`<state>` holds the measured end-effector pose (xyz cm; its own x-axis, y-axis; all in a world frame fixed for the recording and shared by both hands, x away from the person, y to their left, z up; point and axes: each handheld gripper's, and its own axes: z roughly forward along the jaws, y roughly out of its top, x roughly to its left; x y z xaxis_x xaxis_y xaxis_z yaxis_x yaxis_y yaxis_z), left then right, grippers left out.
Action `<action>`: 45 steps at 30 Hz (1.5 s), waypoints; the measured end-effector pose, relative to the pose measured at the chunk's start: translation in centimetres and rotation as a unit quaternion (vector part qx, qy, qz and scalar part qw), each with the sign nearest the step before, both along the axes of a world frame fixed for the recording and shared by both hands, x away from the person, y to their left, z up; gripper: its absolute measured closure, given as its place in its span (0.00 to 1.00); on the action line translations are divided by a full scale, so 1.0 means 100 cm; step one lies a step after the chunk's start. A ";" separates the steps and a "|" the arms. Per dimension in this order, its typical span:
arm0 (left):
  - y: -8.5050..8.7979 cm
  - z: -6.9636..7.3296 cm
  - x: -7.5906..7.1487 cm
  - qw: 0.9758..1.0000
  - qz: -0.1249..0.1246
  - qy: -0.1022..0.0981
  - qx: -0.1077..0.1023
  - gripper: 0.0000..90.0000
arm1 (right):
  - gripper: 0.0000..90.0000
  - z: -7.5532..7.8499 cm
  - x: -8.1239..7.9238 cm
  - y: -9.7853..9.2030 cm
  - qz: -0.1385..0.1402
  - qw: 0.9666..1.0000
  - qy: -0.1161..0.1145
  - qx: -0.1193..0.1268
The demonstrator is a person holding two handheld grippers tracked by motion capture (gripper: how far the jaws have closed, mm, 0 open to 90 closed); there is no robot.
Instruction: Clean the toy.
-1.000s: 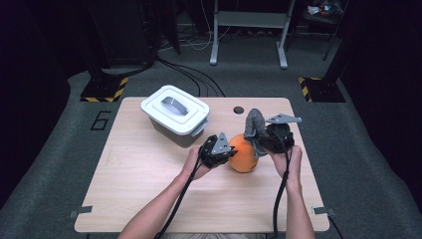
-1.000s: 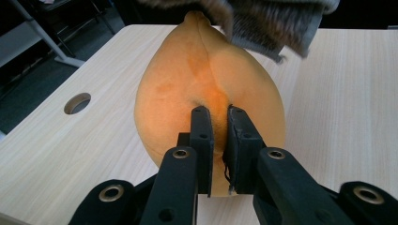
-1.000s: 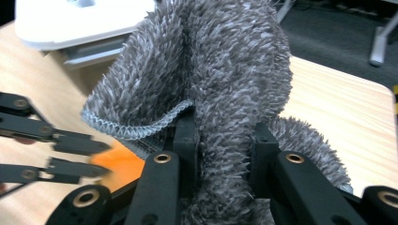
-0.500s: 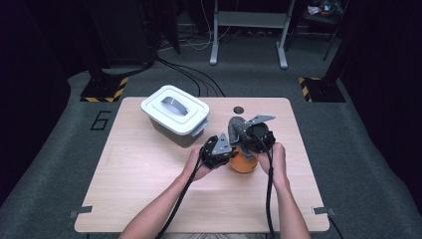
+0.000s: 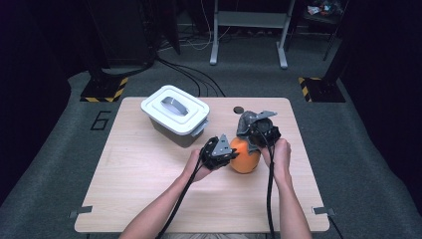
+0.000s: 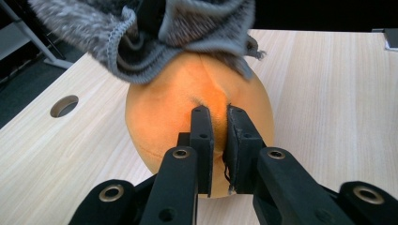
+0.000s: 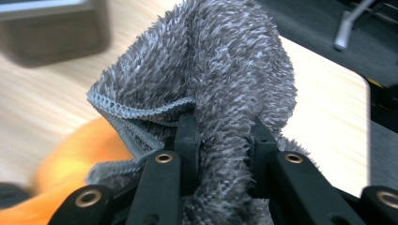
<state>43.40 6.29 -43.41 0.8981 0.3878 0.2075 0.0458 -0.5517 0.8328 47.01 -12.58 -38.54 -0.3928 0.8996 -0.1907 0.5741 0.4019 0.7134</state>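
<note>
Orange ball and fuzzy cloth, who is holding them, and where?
Left gripper pinches the orange ball's soft side; right gripper clamps a bunched fold of the grey cloth.

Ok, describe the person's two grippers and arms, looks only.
Both the left gripper and the right gripper have two black flat-faced jaws on black linkages with brass-coloured rivets. Each carries a grey three-cornered plate and trails a black cable. The forearms are bare, with no sleeves visible.

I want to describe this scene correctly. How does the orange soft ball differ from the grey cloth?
The orange soft ball is round, smooth and plush; the grey cloth is shaggy, bunched and folded. The ball rests on the table; the cloth is held over its top. The left gripper pinches the ball's skin; the right gripper clamps the cloth. Both are soft and gripped.
</note>
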 end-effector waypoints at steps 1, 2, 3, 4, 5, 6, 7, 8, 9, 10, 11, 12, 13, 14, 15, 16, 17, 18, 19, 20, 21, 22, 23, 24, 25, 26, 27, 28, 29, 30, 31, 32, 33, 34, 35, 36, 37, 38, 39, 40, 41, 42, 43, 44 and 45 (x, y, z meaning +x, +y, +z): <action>0.000 0.000 0.001 1.000 -0.001 0.001 0.000 0.92 | 0.79 -0.001 0.002 -0.004 -0.016 1.000 0.001 0.002; 0.000 0.000 0.000 1.000 0.001 0.001 -0.002 0.92 | 0.79 -0.001 0.003 -0.007 -0.021 1.000 0.001 0.003; 0.000 0.000 0.001 1.000 0.001 0.002 -0.002 0.92 | 0.79 -0.001 0.004 -0.009 -0.019 1.000 -0.003 0.003; 0.000 0.000 0.001 1.000 0.001 0.002 -0.002 0.92 | 0.79 -0.001 0.004 -0.009 -0.019 1.000 -0.003 0.003; 0.000 0.000 0.001 1.000 0.002 0.002 -0.003 0.92 | 0.79 0.003 -0.001 -0.012 -0.013 0.999 -0.008 0.036; 0.001 0.000 0.001 1.000 0.005 0.005 -0.004 0.92 | 0.79 0.006 -0.004 -0.013 -0.003 0.999 -0.010 0.043; 0.001 0.000 0.002 1.000 0.006 0.003 -0.005 0.92 | 0.79 0.009 -0.008 -0.013 0.005 0.998 -0.016 0.054; 0.001 -0.001 0.002 1.000 0.006 0.003 -0.006 0.92 | 0.79 0.012 -0.013 -0.012 0.018 0.997 -0.017 0.067; 0.002 -0.001 0.002 1.000 0.009 0.005 -0.008 0.92 | 0.79 0.015 -0.017 -0.010 0.034 0.996 -0.018 0.076; 0.002 -0.001 0.002 1.000 0.009 0.005 -0.008 0.92 | 0.79 0.015 -0.017 -0.010 0.034 0.996 -0.018 0.076; 0.002 -0.001 0.003 1.000 0.011 0.005 -0.008 0.92 | 0.79 0.020 -0.026 -0.003 0.061 0.995 -0.018 0.083; 0.002 -0.001 0.003 1.000 0.011 0.005 -0.008 0.92 | 0.79 0.020 -0.028 0.000 0.070 0.994 -0.014 0.079; 0.002 -0.001 0.002 1.000 0.011 0.004 -0.008 0.92 | 0.79 0.019 -0.031 0.006 0.082 0.993 -0.009 0.079; 0.002 -0.001 0.002 1.000 0.011 0.004 -0.008 0.91 | 0.79 0.019 -0.031 0.006 0.082 0.993 -0.009 0.079; 0.001 0.000 0.002 1.000 0.008 0.002 -0.006 0.92 | 0.79 0.014 -0.032 0.014 0.092 0.993 0.002 0.076; 0.001 0.000 0.002 1.000 0.008 0.001 -0.004 0.92 | 0.79 0.011 -0.031 0.018 0.096 0.993 0.010 0.067; 0.001 0.000 0.002 1.000 0.008 0.001 -0.004 0.91 | 0.79 0.011 -0.031 0.018 0.096 0.993 0.010 0.067; 0.001 0.000 0.002 1.000 0.008 0.002 0.000 0.91 | 0.79 0.007 -0.030 0.020 0.097 0.993 0.016 0.061; 0.001 -0.001 0.002 1.000 0.008 0.004 0.000 0.91 | 0.79 0.002 -0.028 0.022 0.095 0.994 0.017 0.055; 0.002 -0.001 0.002 1.000 0.011 0.007 -0.004 0.91 | 0.79 0.001 -0.026 0.021 0.093 0.994 0.015 0.056; 0.002 -0.001 0.002 1.000 0.011 0.007 -0.004 0.91 | 0.79 0.001 -0.026 0.021 0.088 0.995 0.013 0.055; 0.002 -0.001 0.002 1.000 0.011 0.007 -0.004 0.91 | 0.79 0.001 -0.026 0.021 0.088 0.995 0.013 0.055; 0.001 -0.001 0.002 1.000 0.008 0.005 -0.004 0.91 | 0.79 0.002 -0.024 0.019 0.076 0.996 0.007 0.037; 0.001 -0.001 0.002 1.000 0.008 0.005 -0.004 0.91 | 0.79 0.002 -0.024 0.019 0.076 0.996 0.007 0.037; 0.001 -0.001 0.001 1.000 0.008 0.006 -0.005 0.91 | 0.79 0.002 -0.022 0.018 0.063 0.997 0.004 0.038; 0.001 -0.001 0.001 1.000 0.008 0.006 -0.005 0.91 | 0.79 0.002 -0.022 0.018 0.063 0.997 0.004 0.038; 0.001 -0.001 0.002 1.000 0.008 0.006 -0.006 0.91 | 0.79 0.002 -0.021 0.016 0.060 0.998 0.004 0.031; 0.001 -0.001 0.002 1.000 0.008 0.006 -0.007 0.91 | 0.79 0.002 -0.019 0.013 0.053 0.998 0.001 0.034; 0.001 -0.001 0.002 1.000 0.007 0.007 -0.007 0.91 | 0.79 0.001 -0.015 0.009 0.038 0.999 -0.002 0.028; 0.001 -0.001 0.002 1.000 0.008 0.007 -0.007 0.91 | 0.79 0.001 -0.015 0.009 0.038 0.999 -0.002 0.028; 0.001 -0.001 0.002 1.000 0.007 0.006 -0.006 0.91 | 0.79 0.001 -0.013 0.005 0.024 0.999 -0.004 0.027; 0.001 -0.001 0.002 1.000 0.007 0.006 -0.006 0.91 | 0.79 0.001 -0.011 0.004 0.019 1.000 -0.008 0.020; 0.001 -0.002 0.002 1.000 0.008 0.008 -0.005 0.91 | 0.79 0.001 -0.009 0.002 0.012 1.000 -0.014 0.019; 0.001 -0.002 0.002 1.000 0.008 0.008 -0.005 0.91 | 0.79 0.001 -0.009 0.002 0.012 1.000 -0.014 0.019; 0.002 -0.002 0.002 1.000 0.007 0.009 -0.005 0.91 | 0.79 0.001 -0.008 -0.001 0.008 1.000 -0.011 0.018; 0.002 -0.002 0.002 1.000 0.007 0.008 -0.004 0.91 | 0.79 0.001 -0.006 -0.003 0.000 1.000 -0.015 0.016; 0.002 -0.002 0.002 1.000 0.007 0.008 -0.004 0.91 | 0.78 0.001 -0.003 -0.007 -0.008 1.000 -0.016 0.019; 0.002 -0.002 0.002 1.000 0.007 0.008 -0.004 0.91 | 0.78 0.001 -0.003 -0.007 -0.008 1.000 -0.016 0.019; 0.002 -0.002 0.002 1.000 0.008 0.009 -0.004 0.91 | 0.78 0.001 -0.002 -0.011 -0.016 1.000 -0.023 0.012; 0.002 -0.002 0.002 1.000 0.008 0.009 -0.006 0.91 | 0.78 0.002 -0.002 -0.013 -0.019 0.999 -0.026 0.011; 0.002 -0.002 0.002 1.000 0.008 0.009 -0.006 0.91 | 0.78 0.003 -0.002 -0.016 -0.025 0.999 -0.029 0.015; 0.002 -0.002 0.002 1.000 0.009 0.009 -0.005 0.91 | 0.78 0.003 -0.002 -0.016 -0.025 0.999 -0.029 0.015; 0.002 -0.002 0.002 1.000 0.010 0.010 -0.005 0.91 | 0.78 0.005 -0.004 -0.024 -0.035 0.999 -0.036 0.015; 0.003 -0.002 0.002 1.000 0.013 0.010 -0.003 0.91 | 0.78 0.006 -0.006 -0.027 -0.042 0.998 -0.040 0.023; 0.003 -0.002 0.003 1.000 0.015 0.012 -0.005 0.91 | 0.78 0.008 -0.009 -0.033 -0.045 0.998 -0.041 0.026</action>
<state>43.71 6.63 -43.63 0.8906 0.4164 0.1830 0.0815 -0.5418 0.8365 46.14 -15.87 -37.74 -0.2948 0.9401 -0.1710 0.5453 0.3125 0.7778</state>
